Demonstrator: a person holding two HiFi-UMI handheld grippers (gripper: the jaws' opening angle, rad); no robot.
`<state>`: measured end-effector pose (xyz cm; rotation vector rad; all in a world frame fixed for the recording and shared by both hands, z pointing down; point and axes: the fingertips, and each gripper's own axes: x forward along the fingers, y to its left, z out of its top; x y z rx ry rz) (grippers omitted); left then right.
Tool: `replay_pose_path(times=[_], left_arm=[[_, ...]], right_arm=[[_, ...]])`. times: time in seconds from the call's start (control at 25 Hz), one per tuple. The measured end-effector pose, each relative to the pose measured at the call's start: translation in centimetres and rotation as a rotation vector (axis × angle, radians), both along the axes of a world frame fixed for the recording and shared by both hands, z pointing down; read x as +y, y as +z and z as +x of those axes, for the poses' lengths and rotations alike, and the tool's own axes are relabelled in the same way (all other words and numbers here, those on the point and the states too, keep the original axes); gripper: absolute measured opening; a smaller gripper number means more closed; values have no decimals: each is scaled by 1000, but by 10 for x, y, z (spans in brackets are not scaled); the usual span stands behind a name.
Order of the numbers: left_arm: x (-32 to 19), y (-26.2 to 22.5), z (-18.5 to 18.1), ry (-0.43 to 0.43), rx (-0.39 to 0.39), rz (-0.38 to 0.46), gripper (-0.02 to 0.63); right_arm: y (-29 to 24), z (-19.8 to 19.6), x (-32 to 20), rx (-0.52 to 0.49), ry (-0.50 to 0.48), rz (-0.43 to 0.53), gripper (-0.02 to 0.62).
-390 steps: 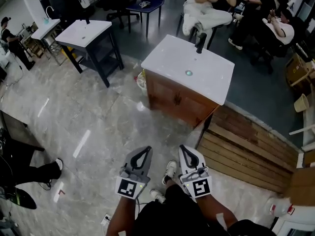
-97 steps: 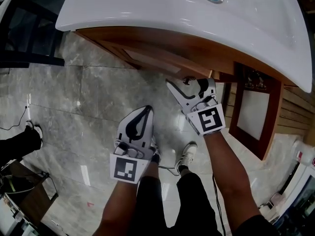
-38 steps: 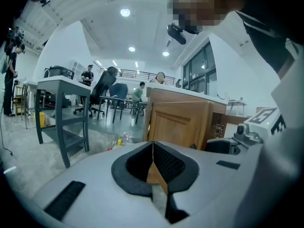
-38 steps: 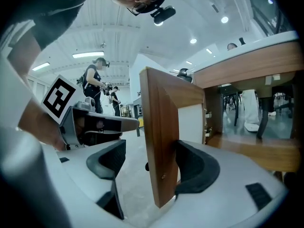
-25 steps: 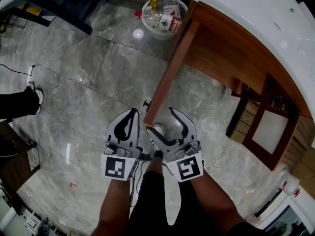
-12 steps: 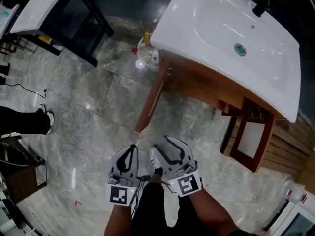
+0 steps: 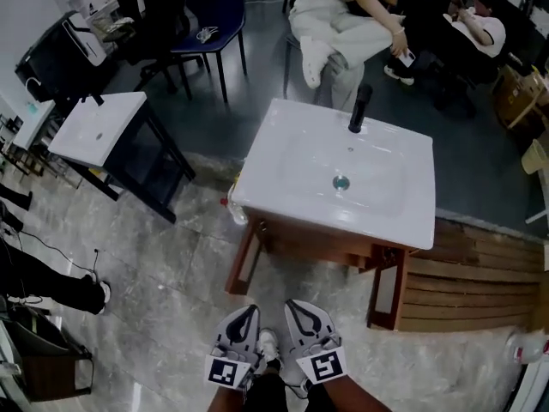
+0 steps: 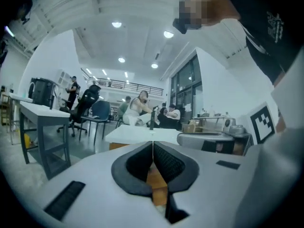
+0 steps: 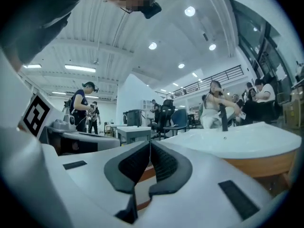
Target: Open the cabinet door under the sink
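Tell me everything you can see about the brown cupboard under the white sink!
The cupboard looks like reddish-brown wood and stands upright on the grey stone floor, carrying the white sink on top. Both its doors stand swung out toward the camera: the left door seen nearly edge-on, the right door showing a pale panel in a dark frame. Its inside is hidden in shadow.
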<state>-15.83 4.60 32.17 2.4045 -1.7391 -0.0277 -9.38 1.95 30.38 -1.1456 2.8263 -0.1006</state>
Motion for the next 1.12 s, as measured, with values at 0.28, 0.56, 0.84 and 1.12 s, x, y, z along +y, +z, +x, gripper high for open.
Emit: replay_pose_path(times=[0.28,0.56,0.84,1.12], left_arm=[[-11,-70,65,138,-46,38,25],[-2,-119,116,253,-60,107,25],[11,-155,158,352,-107,163,25],[19,-170,168,359,-94,163,25]], right_arm=[[-81,75,8,75,96,105,28],[-129,142,32,153,196,170,28],[-159,185,49,187,276,213,28],[-177,201,62,180,319,244,25]])
